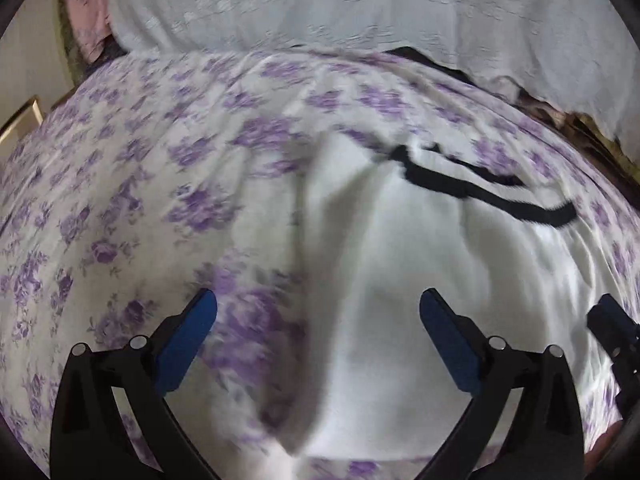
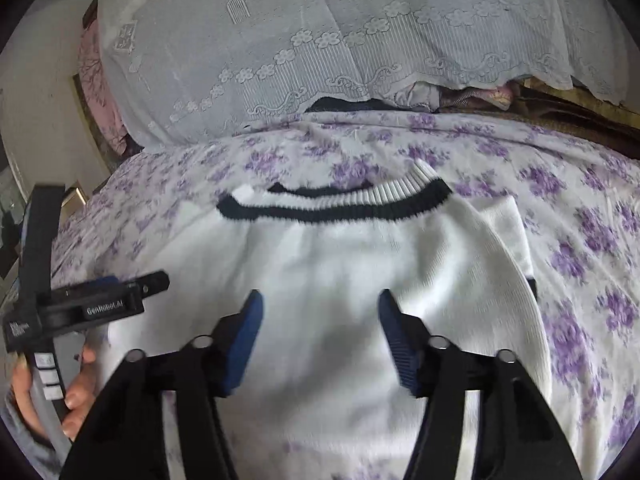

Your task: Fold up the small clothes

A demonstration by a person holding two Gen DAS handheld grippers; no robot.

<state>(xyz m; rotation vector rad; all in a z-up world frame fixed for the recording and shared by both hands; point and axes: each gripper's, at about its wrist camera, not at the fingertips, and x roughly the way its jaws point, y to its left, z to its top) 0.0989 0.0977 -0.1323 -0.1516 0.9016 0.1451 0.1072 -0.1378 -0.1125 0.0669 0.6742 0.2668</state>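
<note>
left wrist view: the left gripper [image 1: 318, 312] hangs open and empty over the white top [image 1: 400, 260] lying on the flowered sheet [image 1: 120, 200]; blur could make it pinch sheet too. right wrist view: the right gripper [image 2: 320, 308], jaws apart and holding nothing, sits above the top, and only here are the black-edged collar [image 2: 332, 210] and the person's hand [image 2: 76, 392] clear.

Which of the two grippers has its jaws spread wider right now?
The left gripper: in its own view the blue pads stand far apart over the white sweater edge. The right gripper is open too, but narrower. Neither holds cloth.
</note>
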